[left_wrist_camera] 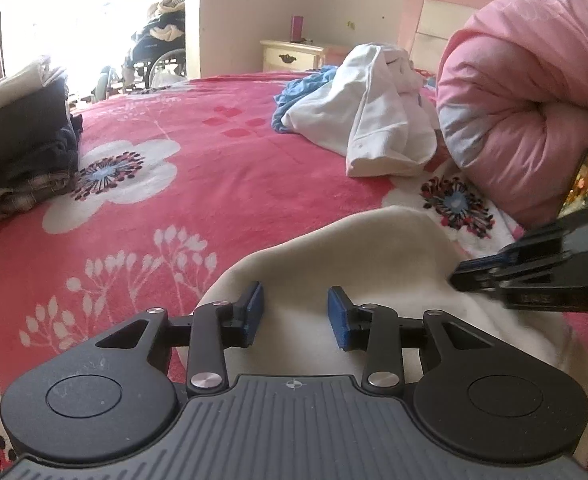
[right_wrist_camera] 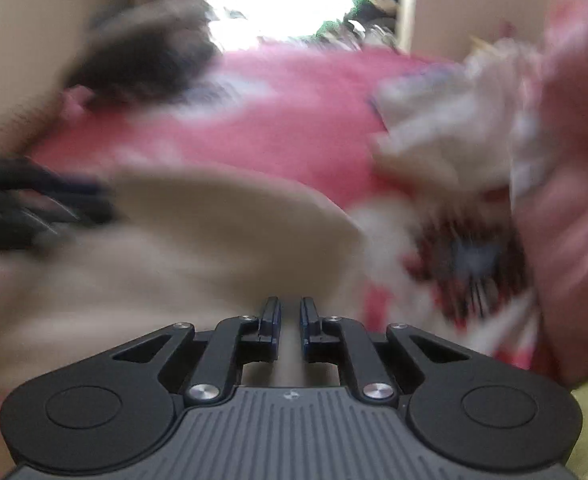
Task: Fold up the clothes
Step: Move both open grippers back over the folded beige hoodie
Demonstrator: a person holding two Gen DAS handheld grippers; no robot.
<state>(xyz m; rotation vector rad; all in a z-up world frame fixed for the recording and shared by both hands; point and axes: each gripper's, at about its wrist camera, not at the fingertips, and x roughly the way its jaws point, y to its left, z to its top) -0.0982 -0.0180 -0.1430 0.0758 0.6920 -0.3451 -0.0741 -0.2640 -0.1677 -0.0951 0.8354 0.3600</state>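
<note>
left wrist view: the left gripper (left_wrist_camera: pixel 295 314) hangs over a cream garment (left_wrist_camera: pixel 374 264) with its blue pads apart and nothing pinched between them; the cloth lies under and beyond the gap, and whether the fingertips touch it cannot be told. to its right, just past the fingertips, the right gripper (left_wrist_camera: pixel 478 270) reaches in from the edge over the same cream cloth, its jaws drawn together. beyond both, the cloth rests on a pink floral bedspread (left_wrist_camera: pixel 214 160). further out to the left sits a stack of folded dark clothes (left_wrist_camera: pixel 22 152). ahead and right lies a loose white garment (left_wrist_camera: pixel 374 120) on top of a blue one (left_wrist_camera: pixel 310 84), and right of these a rolled pink quilt (left_wrist_camera: pixel 526 92). at the far side stand a cream nightstand (left_wrist_camera: pixel 290 54) and a pink headboard (left_wrist_camera: pixel 426 12).

right wrist view, heavily blurred: the right gripper (right_wrist_camera: pixel 290 322) has its fingers nearly closed, a thin slit between them, with cream cloth (right_wrist_camera: pixel 198 248) showing in the slit and spreading ahead; a grip on it cannot be confirmed. the left gripper (right_wrist_camera: pixel 74 196) appears as a dark smear at the left over the cloth.
</note>
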